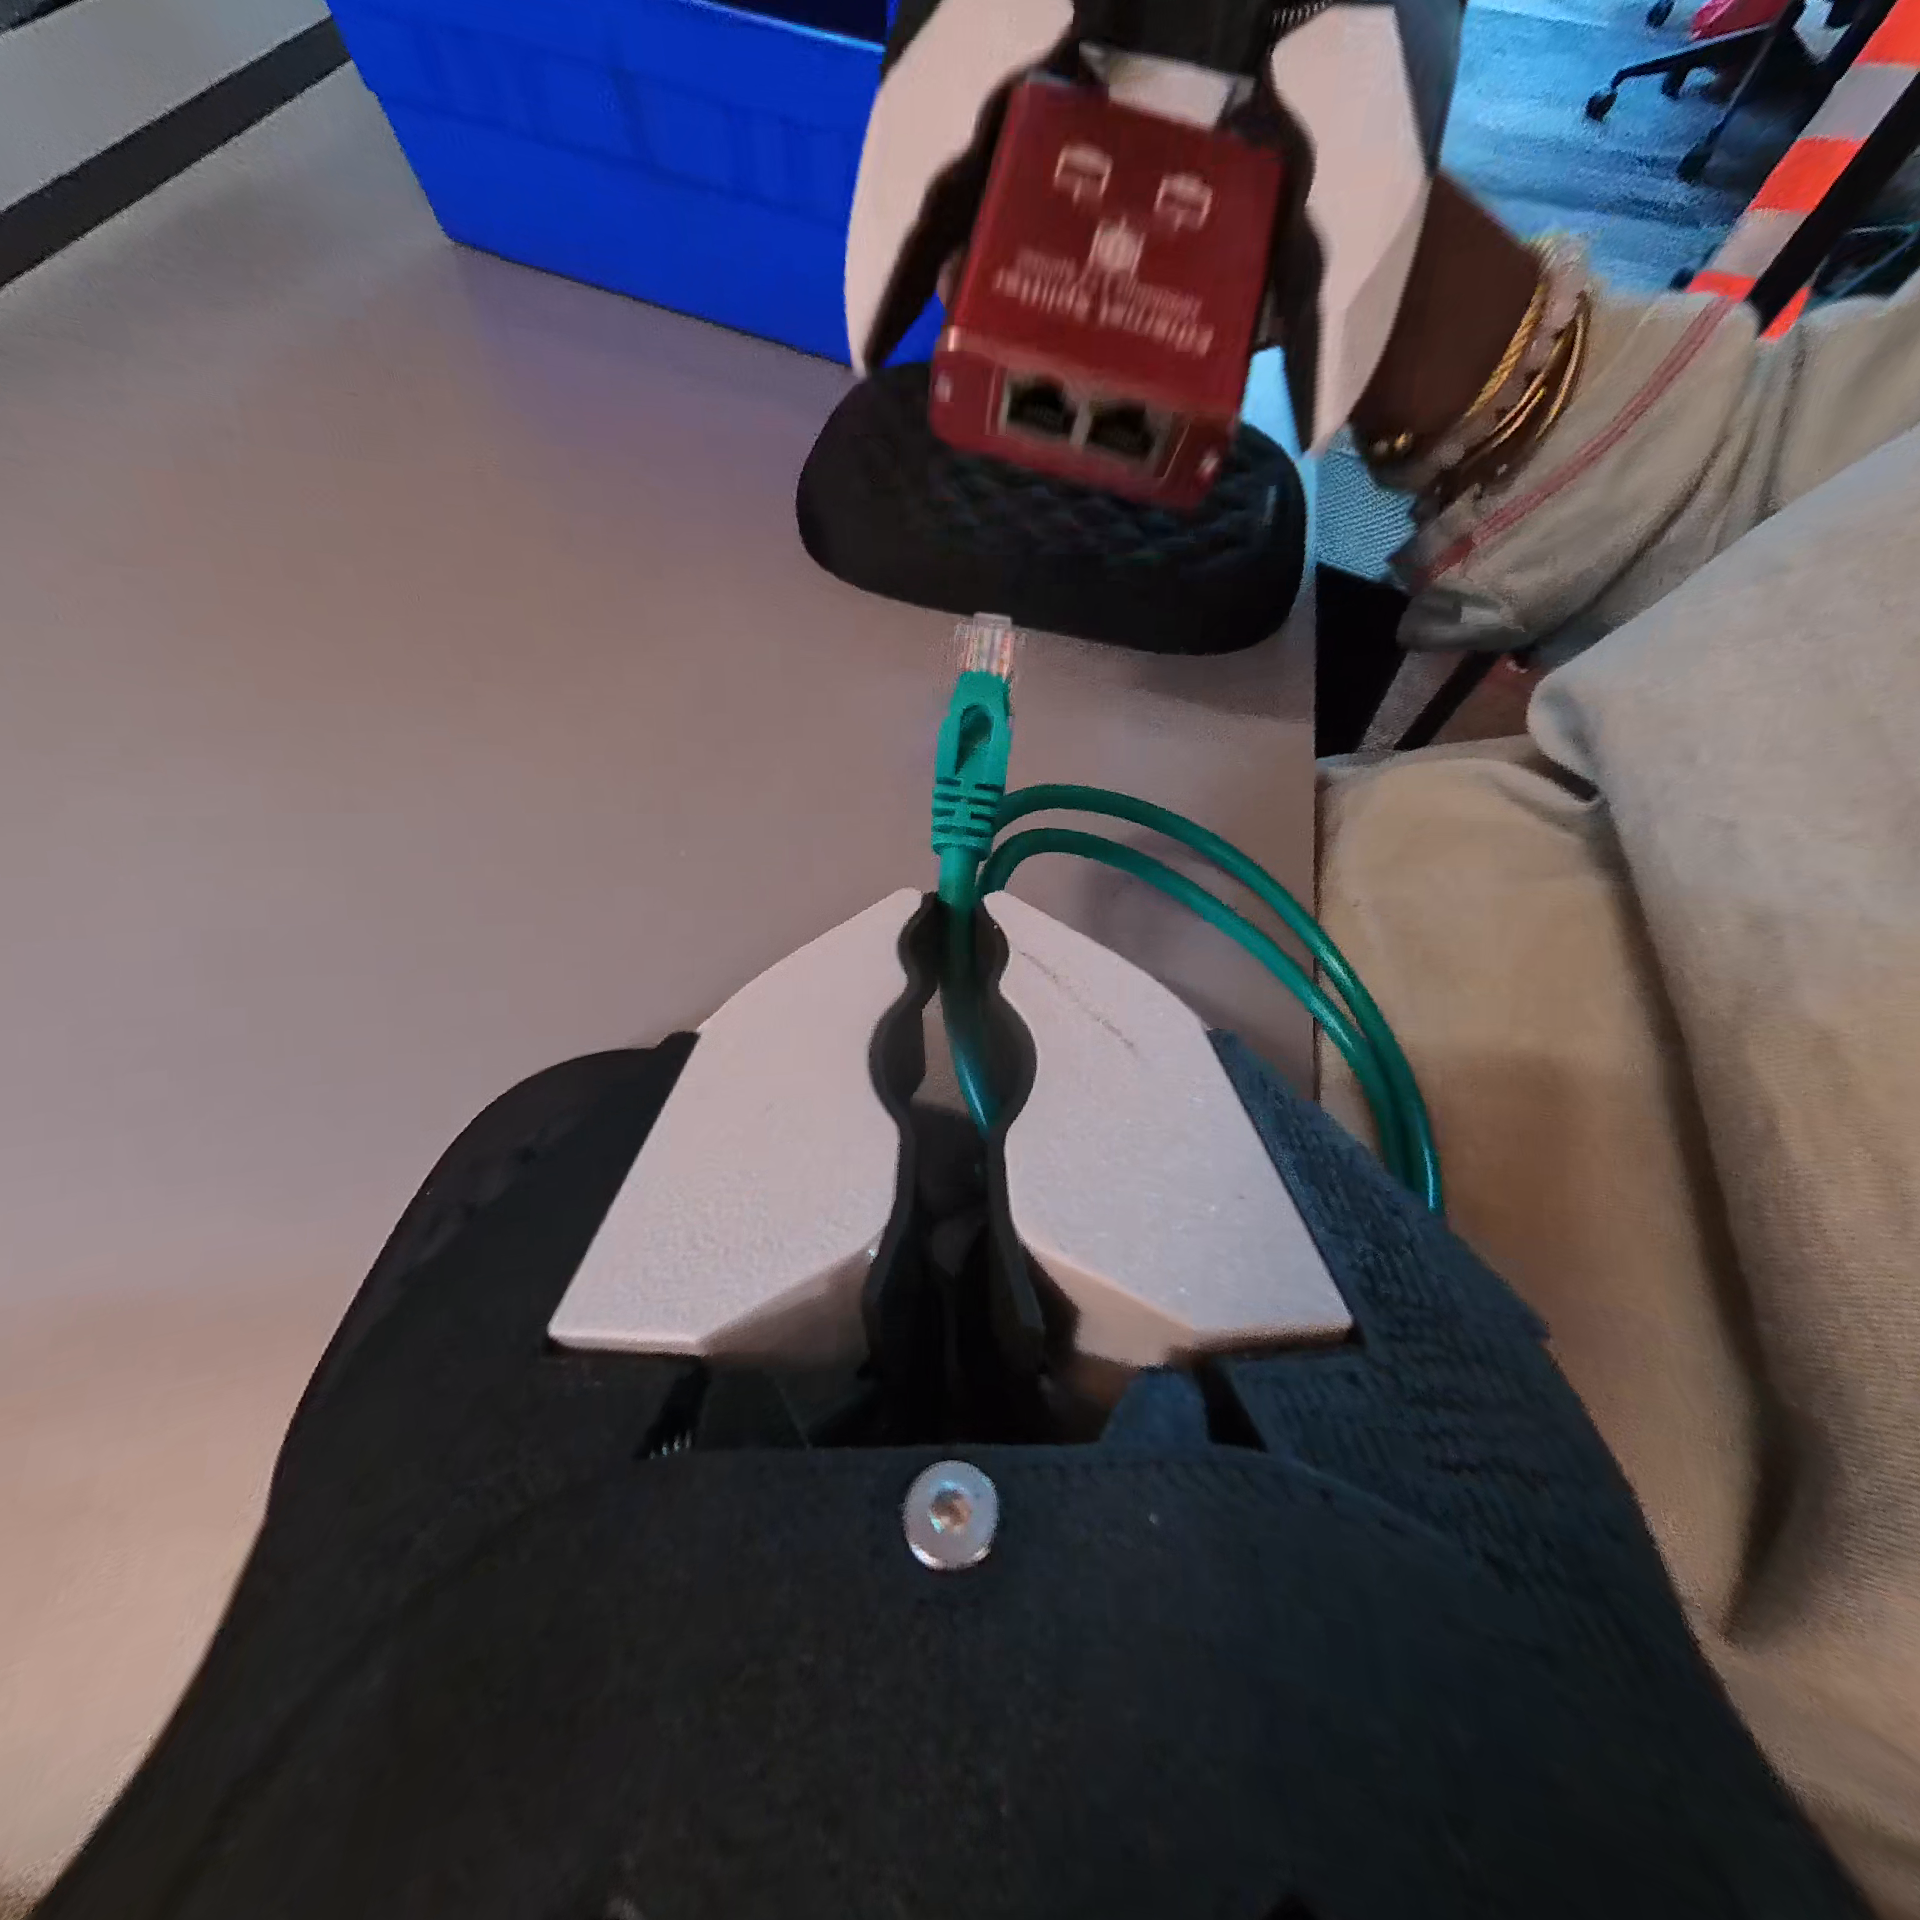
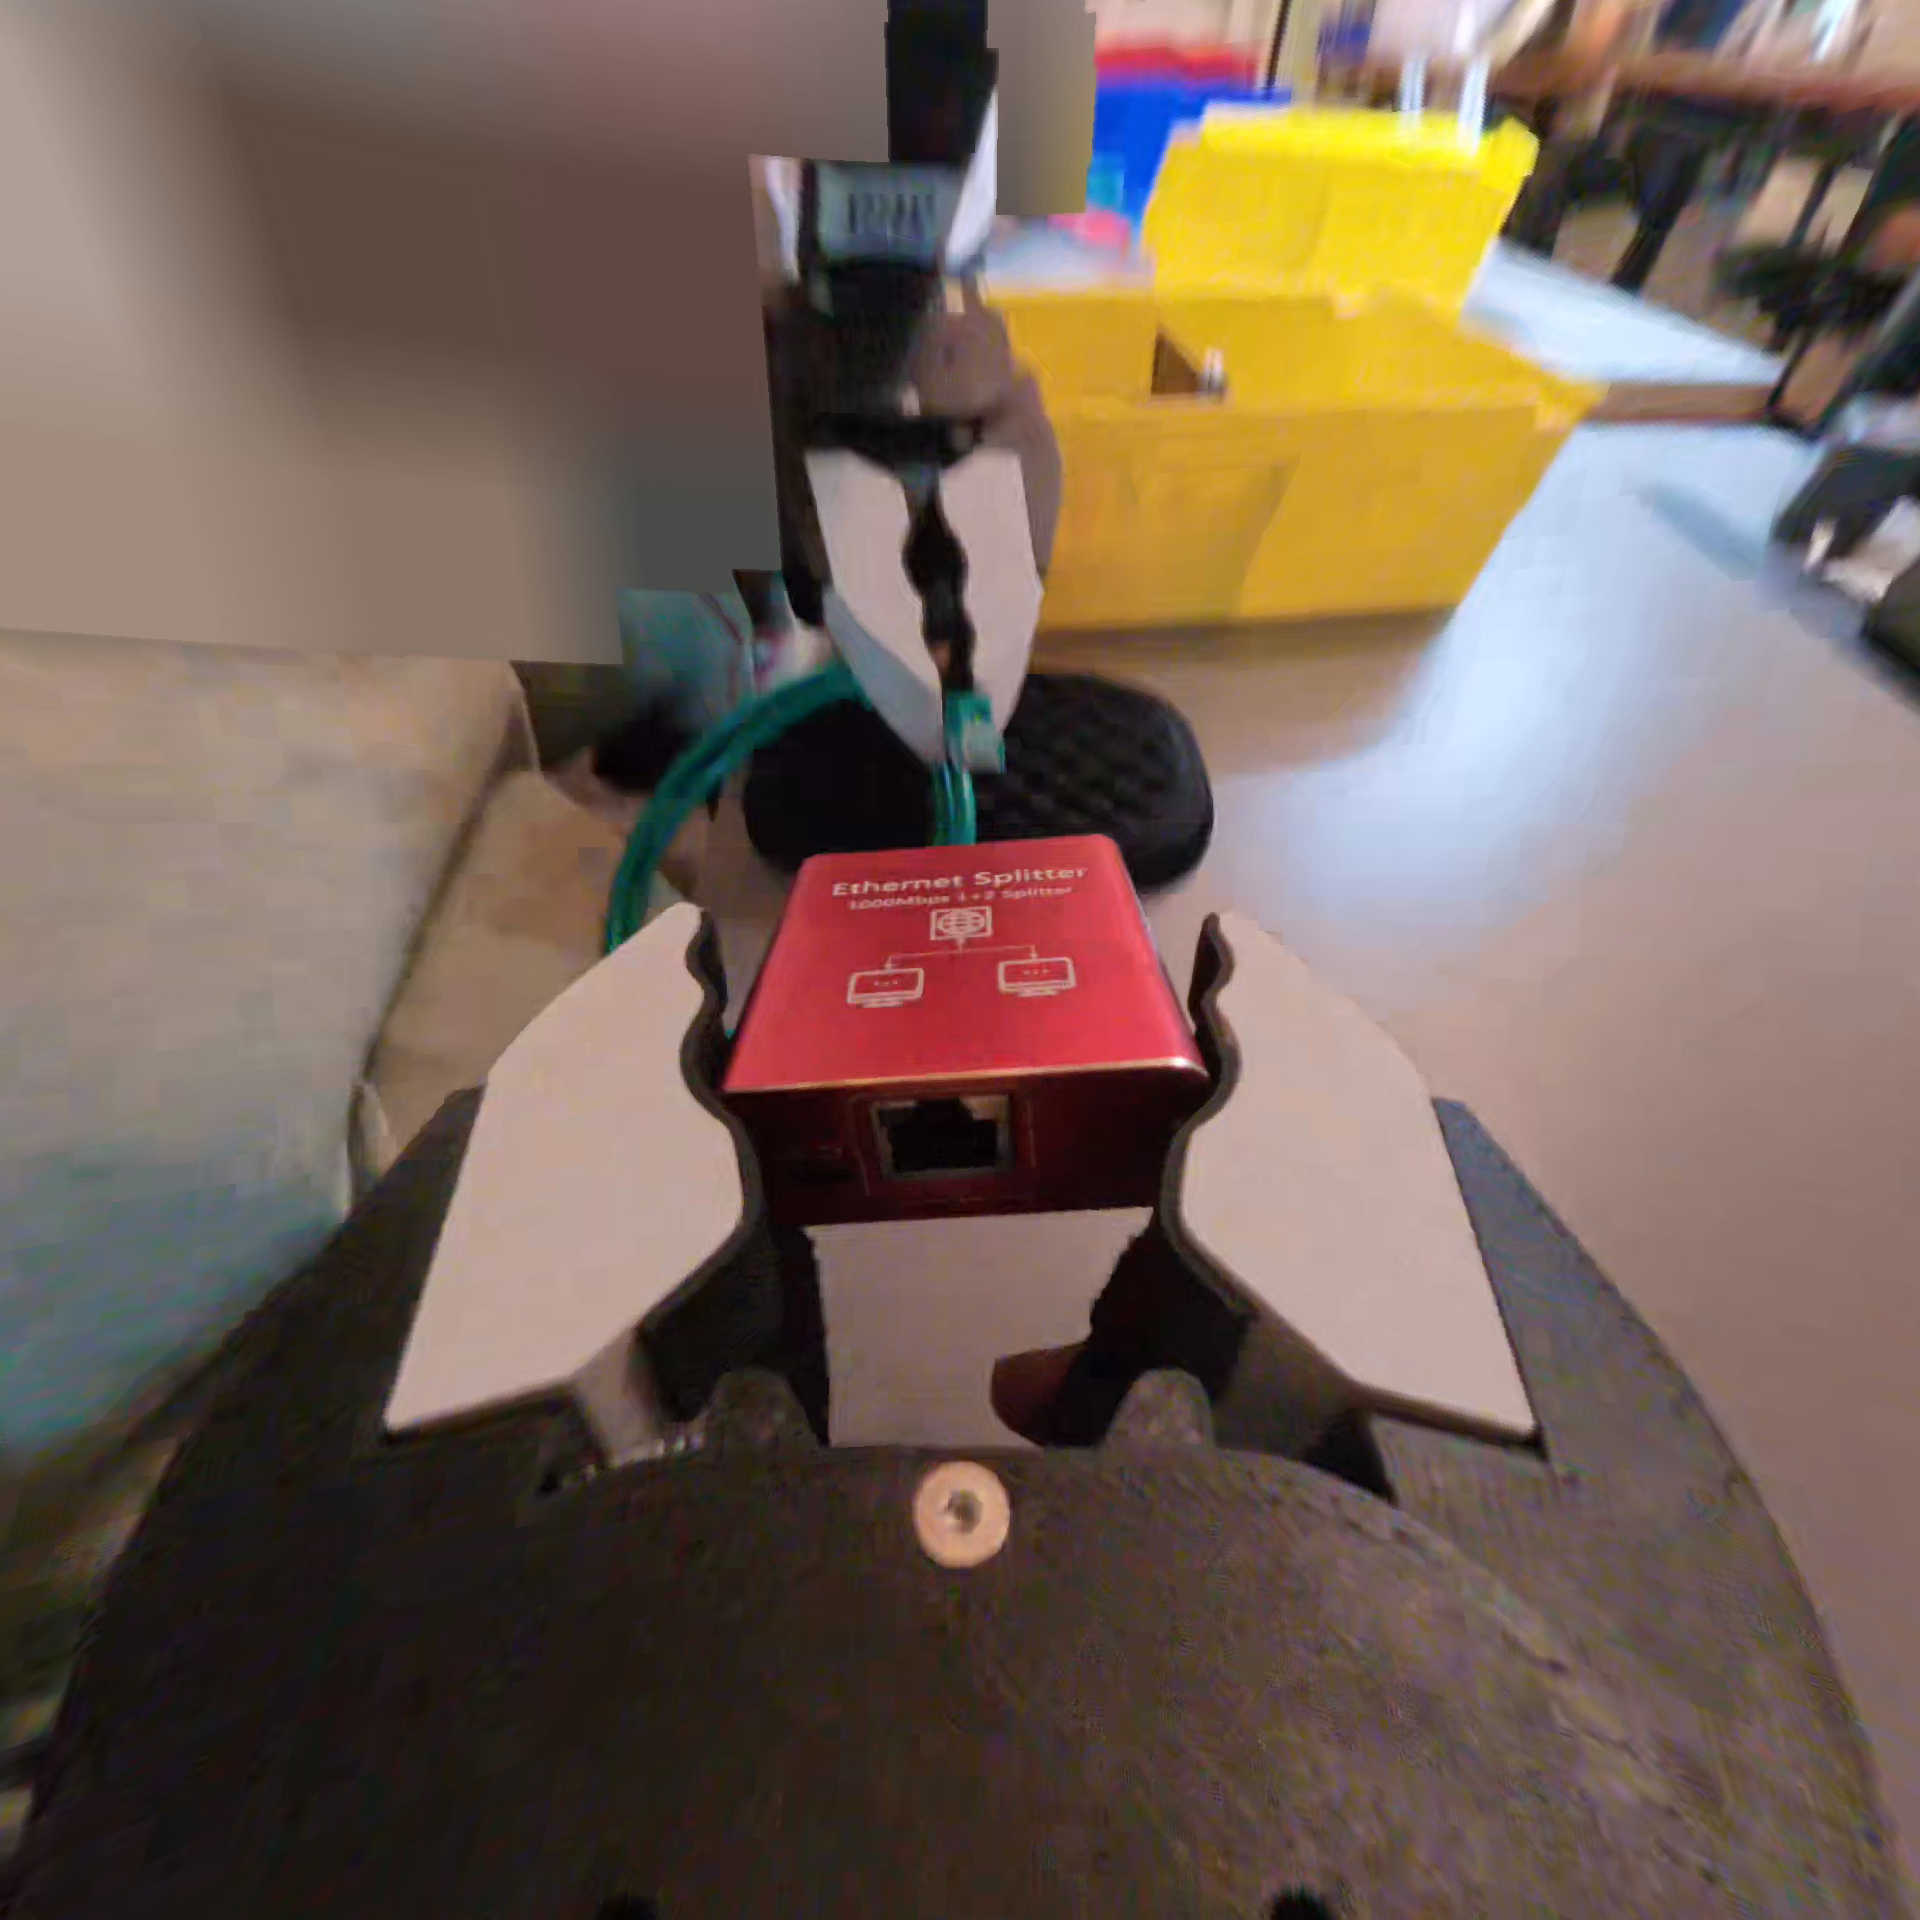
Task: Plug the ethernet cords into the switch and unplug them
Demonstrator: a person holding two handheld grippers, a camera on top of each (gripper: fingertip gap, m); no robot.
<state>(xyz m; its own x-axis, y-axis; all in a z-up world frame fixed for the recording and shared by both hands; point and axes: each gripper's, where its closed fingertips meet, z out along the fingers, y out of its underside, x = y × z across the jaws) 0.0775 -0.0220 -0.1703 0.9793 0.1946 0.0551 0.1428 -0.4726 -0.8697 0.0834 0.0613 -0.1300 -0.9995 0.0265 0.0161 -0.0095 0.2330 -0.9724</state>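
Left gripper (image 1: 961, 914) is clamped narrow on the green cord (image 1: 1226, 914), pinching it just behind the boot, so the clear plug (image 1: 982, 646) sticks out past the fingertips and points at the red switch (image 1: 1101, 281). Right gripper (image 2: 956, 1039) is closed on the switch from both sides, holding it off the worktop (image 1: 416, 727) with its two-port face turned toward the plug; the single port on the opposite face looks back at the right wrist camera. Plug and ports are apart, nothing seated yet. Rest of the cord loops off to the right over the person's lap. A black mat (image 1: 1049, 551) lies on the worktop below the switch, a blue bin (image 1: 623, 135) behind it, and yellow bins (image 2: 1299, 416) show in the right wrist view. Risks, as I judge them: the grip is on soft cord rather than the plug body, so the plug can droop or twist and hit the port edge instead of entering. Clip side looks unclear from here, so it may be upside down and refuse to go in. Pushing hard could bend the cord at the boot or slide the switch back between the right fingers, since it is held only by its side walls. The slack loop might snag on the left gripper body.
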